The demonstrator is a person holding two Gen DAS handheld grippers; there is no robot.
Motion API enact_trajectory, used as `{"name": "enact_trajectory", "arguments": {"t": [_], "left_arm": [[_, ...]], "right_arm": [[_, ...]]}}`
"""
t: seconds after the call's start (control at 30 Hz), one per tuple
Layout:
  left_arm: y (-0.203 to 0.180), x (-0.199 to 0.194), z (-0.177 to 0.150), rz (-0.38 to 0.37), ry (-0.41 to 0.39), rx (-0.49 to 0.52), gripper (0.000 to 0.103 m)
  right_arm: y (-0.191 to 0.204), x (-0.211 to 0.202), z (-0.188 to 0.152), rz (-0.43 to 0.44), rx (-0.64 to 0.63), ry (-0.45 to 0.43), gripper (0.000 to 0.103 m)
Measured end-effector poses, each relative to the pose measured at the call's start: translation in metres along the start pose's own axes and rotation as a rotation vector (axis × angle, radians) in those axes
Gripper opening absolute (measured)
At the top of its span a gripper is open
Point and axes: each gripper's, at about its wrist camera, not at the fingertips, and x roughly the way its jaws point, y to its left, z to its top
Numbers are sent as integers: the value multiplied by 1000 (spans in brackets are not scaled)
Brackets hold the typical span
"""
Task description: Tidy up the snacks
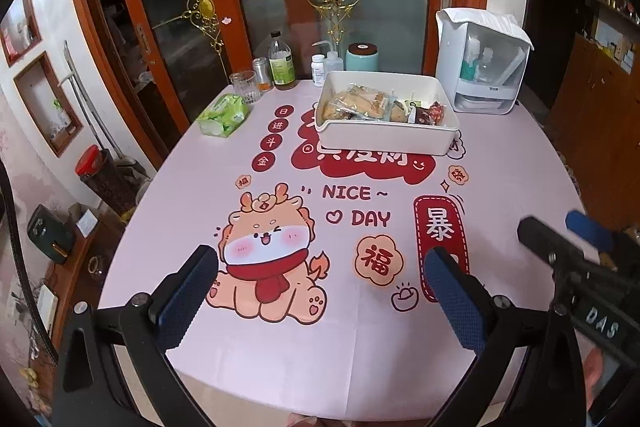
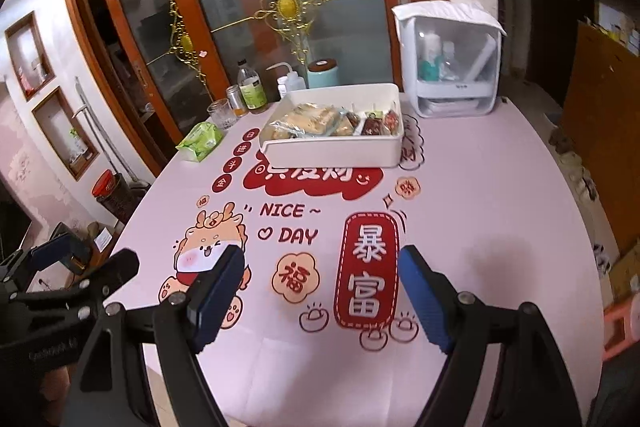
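Observation:
A white rectangular tray [image 1: 384,141] stands on the far part of the pink tablecloth; it also shows in the right wrist view [image 2: 332,151]. It holds several wrapped snacks: pale bread packets [image 1: 360,103] at the left and small dark red packets [image 1: 430,115] at the right. My left gripper [image 1: 320,275] is open and empty, near the table's front edge, well short of the tray. My right gripper [image 2: 322,279] is open and empty, also near the front edge. The right gripper shows in the left wrist view [image 1: 560,231].
A green tissue pack [image 1: 224,115] lies left of the tray. A glass [image 1: 244,85], bottles [image 1: 282,63] and a teal canister [image 1: 362,57] stand along the far edge. A white appliance [image 1: 480,63] stands at the far right. Glass doors are behind the table.

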Motion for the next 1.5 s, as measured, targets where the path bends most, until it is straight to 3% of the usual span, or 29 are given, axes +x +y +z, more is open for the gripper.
{"name": "enact_trajectory", "arguments": {"t": [0.33, 0.83, 1.5], "left_arm": [[11, 16, -4, -5, 29, 40, 103], [16, 46, 5, -79, 88, 91, 102], [19, 61, 14, -115, 113, 118, 102]], "right_arm": [[7, 4, -17, -58, 92, 35, 80], [29, 11, -10, -135, 69, 29, 80], [33, 19, -5, -170, 94, 37, 80]]}}
